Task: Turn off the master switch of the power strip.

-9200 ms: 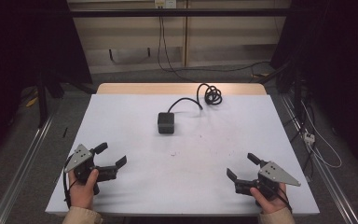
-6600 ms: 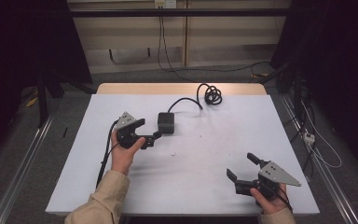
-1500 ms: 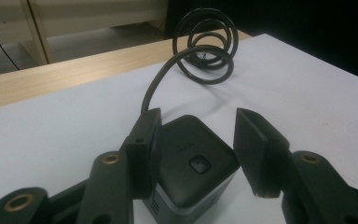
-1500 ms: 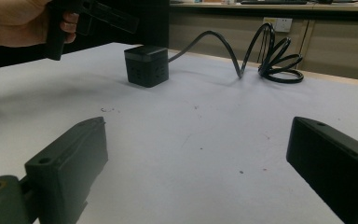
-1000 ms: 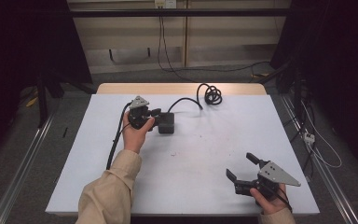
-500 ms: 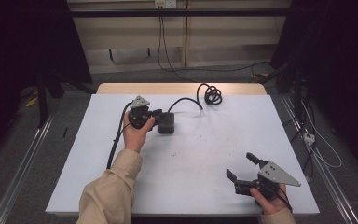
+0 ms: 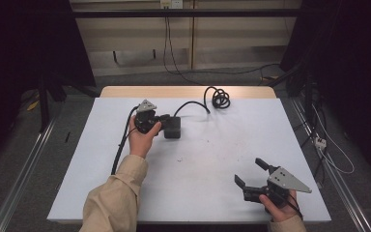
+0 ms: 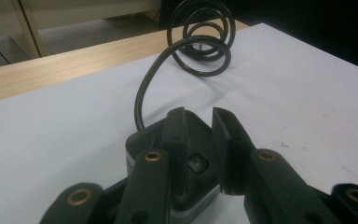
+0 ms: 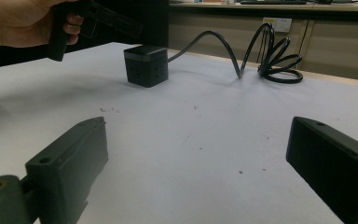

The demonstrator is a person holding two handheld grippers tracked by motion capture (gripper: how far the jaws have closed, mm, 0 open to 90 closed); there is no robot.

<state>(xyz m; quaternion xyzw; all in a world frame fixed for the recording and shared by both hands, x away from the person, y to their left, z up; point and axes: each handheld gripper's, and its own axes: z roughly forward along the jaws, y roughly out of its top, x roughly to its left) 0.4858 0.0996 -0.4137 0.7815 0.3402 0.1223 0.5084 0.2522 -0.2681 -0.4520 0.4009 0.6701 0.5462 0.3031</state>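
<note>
The black cube (image 7: 172, 127) with a coiled cable (image 7: 218, 98) at its back sits on the white table (image 7: 212, 193), at about 11 o'clock from the table's middle. In the left gripper view the cube (image 8: 193, 154) lies low between the two jaws, with a small square button (image 8: 197, 163) on its top face showing in the gap. The left gripper (image 7: 160, 122) has just been narrowing its jaws over the cube; the gap is now slim, but whether the pads actually press on the cube or merely hang above its top I cannot tell. Since a second ago the left hand (image 7: 142, 137) has kept its place at 9 o'clock of the cube, so the closing is the only change. My judgement: this is the start of a pinch or a press on the cube's top, and the next move calls for the jaws to close further or to descend onto it

The right gripper (image 7: 252, 175) rests well apart at 4 o'clock, jaws spread wide and holding nothing; its own view looks across the table at the cube (image 9: 146, 65)
</note>
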